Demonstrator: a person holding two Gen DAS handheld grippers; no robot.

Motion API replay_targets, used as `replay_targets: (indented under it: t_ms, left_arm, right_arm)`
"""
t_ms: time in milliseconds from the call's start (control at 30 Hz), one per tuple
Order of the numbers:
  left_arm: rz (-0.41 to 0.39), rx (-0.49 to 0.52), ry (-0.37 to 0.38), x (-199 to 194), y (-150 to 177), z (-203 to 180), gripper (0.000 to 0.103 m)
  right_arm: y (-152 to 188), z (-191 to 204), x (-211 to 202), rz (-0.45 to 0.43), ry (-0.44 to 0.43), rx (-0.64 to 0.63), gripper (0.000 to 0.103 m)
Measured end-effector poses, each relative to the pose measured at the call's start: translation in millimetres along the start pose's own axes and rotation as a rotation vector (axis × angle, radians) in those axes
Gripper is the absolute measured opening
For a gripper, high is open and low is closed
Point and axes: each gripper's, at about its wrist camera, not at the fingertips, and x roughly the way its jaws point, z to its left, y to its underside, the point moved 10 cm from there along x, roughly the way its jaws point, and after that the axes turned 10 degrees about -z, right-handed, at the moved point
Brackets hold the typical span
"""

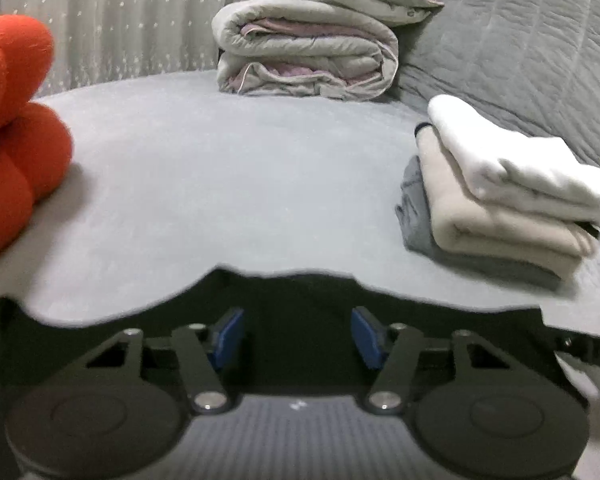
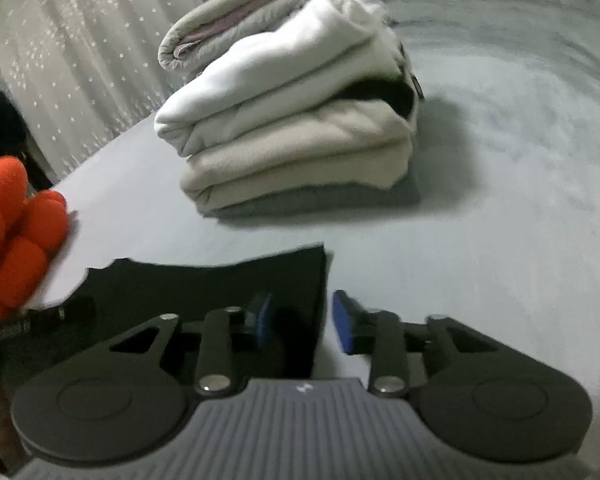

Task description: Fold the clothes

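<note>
A flat black cloth garment [image 1: 296, 292] lies at the near edge of the grey bed sheet [image 1: 228, 168], under both tools. The left gripper [image 1: 298, 334] has its blue pads apart over the cloth. The right gripper [image 2: 302, 320] straddles the garment's right edge [image 2: 320, 300], jaws apart, not pinching. Farther right sits a folded stack of white, beige and grey clothes [image 1: 500, 196]; behind, a rolled grey-and-mauve quilt [image 1: 308, 44]; at left, an orange knotted cushion [image 1: 12, 128].

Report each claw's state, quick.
Left claw: open, over the black garment, gripping nothing.
Right claw: open, straddling the black garment's edge, pads not pressing.
</note>
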Motion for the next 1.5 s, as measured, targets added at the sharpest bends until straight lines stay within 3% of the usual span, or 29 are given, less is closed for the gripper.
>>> replay_targets:
  t_ms: [133,233,300,333,367,400,533,767,833,900,933,967,1000,1267,1500]
  left_arm:
    - [-0.034,0.058,0.034,22.8,-8.9,-7.5,0.055]
    - [-0.006,0.134,0.062,35.2,-6.9,-15.6,0.055]
    - [0.005,0.176,0.084,38.2,-3.1,-22.7,0.042]
    - [-0.001,0.185,0.103,36.9,-3.1,-27.4,0.020]
    - [-0.017,0.182,0.104,34.8,-5.4,-30.2,0.004]
    - [-0.034,0.179,0.105,32.8,-7.6,-33.1,0.003]
    - [-0.137,0.154,0.050,27.3,-16.6,-33.1,0.003]
    - [-0.062,0.247,-0.024,39.2,-7.5,-41.6,0.007]
    - [-0.054,0.249,-0.039,29.9,-8.4,-44.6,0.018]
    - [-0.053,0.229,-0.031,13.9,-8.5,-48.6,0.042]
    - [-0.055,0.222,-0.024,6.0,-7.9,-50.2,0.043]
    - [-0.052,0.217,-0.016,-2.0,-6.4,-53.0,0.043]
    - [-0.041,0.210,-0.010,-10.1,-3.9,-54.9,0.043]
    - [0.004,0.112,0.032,-74.2,33.8,-63.1,0.043]
    - [0.012,0.014,0.053,-120.2,76.6,-61.1,0.043]
  right_arm:
    - [-2.4,1.7,12.5,-0.036,0.000,-0.078,0.013]
    - [-2.3,2.2,16.4,-0.048,-0.011,-0.106,0.008]
    - [-2.7,2.7,17.5,-0.050,-0.013,-0.116,0.004]
    - [-3.1,3.3,17.1,-0.052,-0.011,-0.120,0.003]
    - [-4.2,3.9,16.5,-0.058,-0.006,-0.128,0.002]
    - [-6.1,4.7,15.5,-0.068,0.005,-0.138,0.002]
    - [-26.7,5.7,10.1,-0.152,0.055,-0.183,0.002]
    - [-17.9,-0.7,37.5,-0.064,0.098,-0.220,0.004]
    - [-19.3,2.9,33.9,-0.061,0.102,-0.228,0.008]
    - [-20.5,4.5,23.1,-0.043,0.095,-0.199,0.018]
    - [-20.1,5.4,16.6,-0.037,0.085,-0.187,0.024]
    - [-19.7,6.2,10.0,-0.031,0.076,-0.174,0.041]
    - [-19.1,7.4,3.3,-0.028,0.064,-0.164,0.046]
    - [7.5,21.9,-48.6,0.072,-0.084,-0.092,0.046]
    - [47.3,42.9,-83.1,0.172,-0.245,0.064,0.046]
